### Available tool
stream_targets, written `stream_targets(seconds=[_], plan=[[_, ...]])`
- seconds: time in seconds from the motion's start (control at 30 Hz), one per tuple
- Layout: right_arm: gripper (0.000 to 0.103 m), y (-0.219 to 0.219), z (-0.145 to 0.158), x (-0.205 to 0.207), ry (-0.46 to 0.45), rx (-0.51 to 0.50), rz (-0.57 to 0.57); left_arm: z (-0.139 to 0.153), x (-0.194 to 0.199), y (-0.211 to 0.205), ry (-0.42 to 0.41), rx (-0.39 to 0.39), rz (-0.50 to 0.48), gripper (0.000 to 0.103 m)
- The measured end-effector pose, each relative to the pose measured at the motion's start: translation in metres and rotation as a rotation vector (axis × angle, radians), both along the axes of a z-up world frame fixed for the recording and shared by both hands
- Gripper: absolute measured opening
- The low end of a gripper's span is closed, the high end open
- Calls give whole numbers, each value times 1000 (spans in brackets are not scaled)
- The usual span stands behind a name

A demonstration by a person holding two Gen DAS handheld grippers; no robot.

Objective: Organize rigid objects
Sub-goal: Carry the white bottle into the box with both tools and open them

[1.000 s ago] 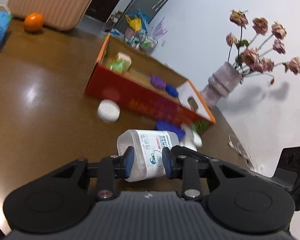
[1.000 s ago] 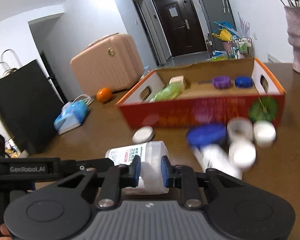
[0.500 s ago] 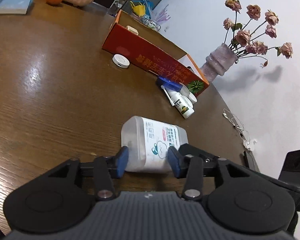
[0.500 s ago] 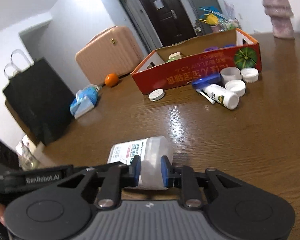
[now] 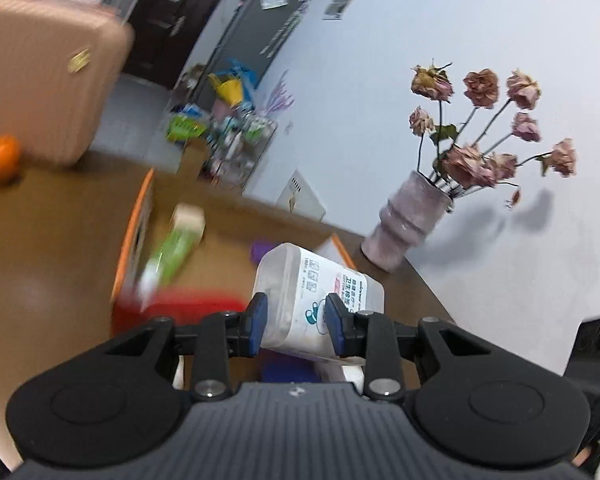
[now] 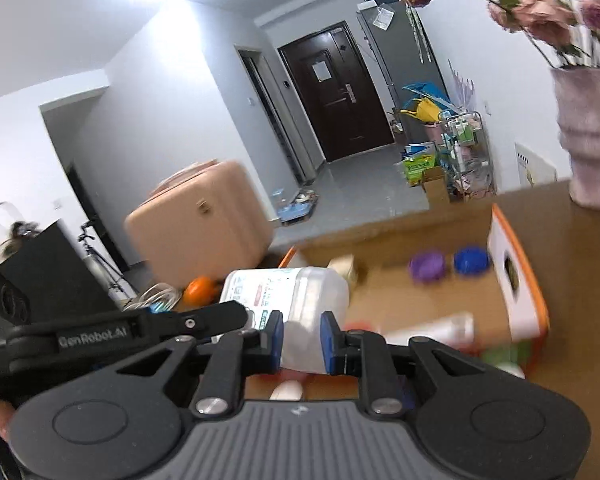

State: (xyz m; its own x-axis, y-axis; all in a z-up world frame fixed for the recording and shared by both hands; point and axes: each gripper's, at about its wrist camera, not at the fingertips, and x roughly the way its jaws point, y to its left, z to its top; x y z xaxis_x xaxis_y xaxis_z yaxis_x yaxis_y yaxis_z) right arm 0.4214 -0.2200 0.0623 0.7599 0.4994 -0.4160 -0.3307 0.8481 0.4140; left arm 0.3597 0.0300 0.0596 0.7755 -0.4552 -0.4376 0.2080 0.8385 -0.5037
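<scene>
Item: translucent plastic jar (image 5: 316, 296) with printed label, lying on its side, held aloft at lower centre of both wrist views above the near red wall of the cardboard box (image 6: 518, 300). Gripped at both ends: left gripper (image 5: 296, 328) with blue pads pressed on the labelled flank and jaws closing at this moment, jar between them; right gripper (image 6: 302, 340) clamped across the plain end, pads squeezing the wall. Body: rigid moulded plastic, squarish with rounded shoulders, walls thin enough to flex a little under hard pinch. Weight: judged light, contents not discernible through the cloudy wall. Surface: smooth, glossy label, judged somewhat slippery; not fragile, though a drop could crack a corner. Best hold: across the flat flanks near mid-length, not on rounded corners where pads could skid off. Box interior, right of centre in right view: purple cap (image 6: 427, 267) and blue cap (image 6: 471, 261) just beside each other; green-and-white tube (image 5: 172, 252) at centre left in left view, blurred. Background: vase of dried roses (image 5: 410, 228) at right, orange (image 5: 0, 156) at far left, pink suitcase (image 6: 200, 220) behind.
</scene>
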Motion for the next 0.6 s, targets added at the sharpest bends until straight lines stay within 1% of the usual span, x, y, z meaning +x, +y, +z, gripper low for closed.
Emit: stream_targets(seconds=[0.07,0.13,0.2,0.3,0.33,0.4,0.43,0.47,0.5,0.53,0.57,0.6], plan=[[18,-1,0,53,45,-5,-22,8,51,-8,-21,35,-23,32],[18,1,-12,105,110,-11,-30,6,103,-13,-11,48,-51,32],[18,4,-30,152,171,-29,-45,-8,158,-16,62,39,-30,32],[17,9,-57,202,249,-63,-59,-35,219,-21,165,50,-7,32],[17,11,-64,210,261,-77,-59,-44,234,-23,200,62,3,32],[18,12,-79,230,297,-100,-49,-60,256,-25,240,92,0,31],[17,11,-83,235,297,-101,-69,-66,267,-28,260,109,6,32],[19,10,-85,238,286,-98,-89,-72,274,-28,267,125,10,37],[19,10,-85,240,278,-98,-84,-75,283,-30,281,135,1,45],[19,8,-83,239,270,-90,-72,-75,287,-30,285,128,-8,48],[19,7,-81,235,259,-87,-72,-72,287,-29,270,135,3,49],[19,6,-75,229,243,-97,-67,-67,283,-29,235,160,11,50]])
